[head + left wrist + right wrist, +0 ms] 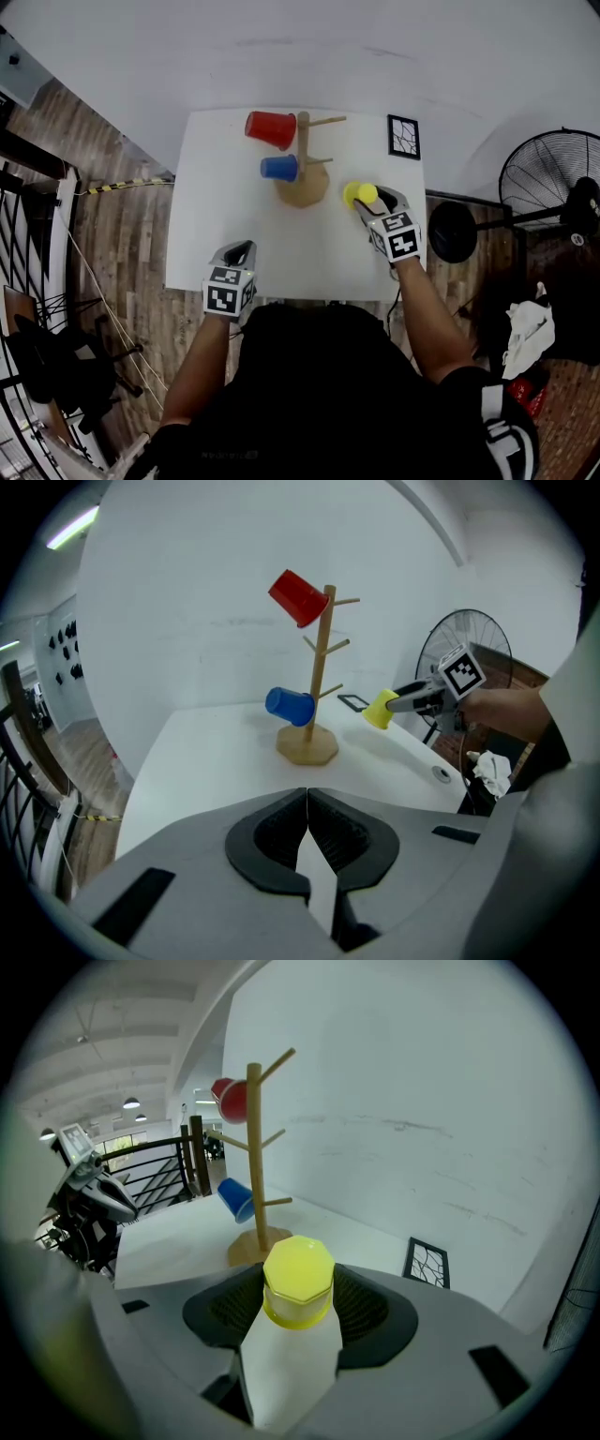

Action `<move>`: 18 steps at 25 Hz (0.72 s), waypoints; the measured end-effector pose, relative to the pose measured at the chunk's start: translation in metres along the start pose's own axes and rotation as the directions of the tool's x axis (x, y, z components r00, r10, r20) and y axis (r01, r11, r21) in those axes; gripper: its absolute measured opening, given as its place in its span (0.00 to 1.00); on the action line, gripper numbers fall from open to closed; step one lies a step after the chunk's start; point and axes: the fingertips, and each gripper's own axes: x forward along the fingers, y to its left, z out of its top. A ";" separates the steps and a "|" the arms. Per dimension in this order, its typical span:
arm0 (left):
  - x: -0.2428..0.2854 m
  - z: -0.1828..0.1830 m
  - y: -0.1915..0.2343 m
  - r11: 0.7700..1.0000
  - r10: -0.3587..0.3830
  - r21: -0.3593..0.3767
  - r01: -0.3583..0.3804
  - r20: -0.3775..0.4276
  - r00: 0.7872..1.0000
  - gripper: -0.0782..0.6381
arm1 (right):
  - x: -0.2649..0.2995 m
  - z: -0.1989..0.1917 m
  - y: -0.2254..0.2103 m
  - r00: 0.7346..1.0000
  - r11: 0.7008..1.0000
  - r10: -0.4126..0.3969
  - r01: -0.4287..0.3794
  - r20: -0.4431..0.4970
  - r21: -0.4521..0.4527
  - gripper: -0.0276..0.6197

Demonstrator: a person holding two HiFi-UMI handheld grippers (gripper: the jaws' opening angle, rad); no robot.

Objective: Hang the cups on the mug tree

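A wooden mug tree (303,178) stands at the far middle of the white table (206,244). A red cup (271,128) hangs on an upper peg and a blue cup (279,168) on a lower one; both also show on the mug tree (315,686) in the left gripper view and on the mug tree (253,1162) in the right gripper view. My right gripper (367,201) is shut on a yellow cup (360,194) (298,1282), held above the table just right of the tree's base. Near the front edge, my left gripper (242,251) (307,810) is shut and empty.
A black-framed square card (403,137) lies at the table's far right corner. A floor fan (553,183) stands to the right of the table, a black round weight (454,231) beside it. Black railings (28,309) run along the left.
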 end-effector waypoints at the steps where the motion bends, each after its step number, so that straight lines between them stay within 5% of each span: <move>1: 0.001 0.001 0.000 1.000 -0.005 0.005 0.005 -0.001 1.000 0.13 | -0.005 0.006 0.005 1.000 1.000 0.003 -0.003 0.017 0.001 0.39; 18: 0.001 0.007 -0.001 0.997 -0.061 0.044 0.059 0.031 0.998 0.13 | -0.082 0.135 0.086 0.932 0.995 0.057 -0.024 0.357 -0.096 0.39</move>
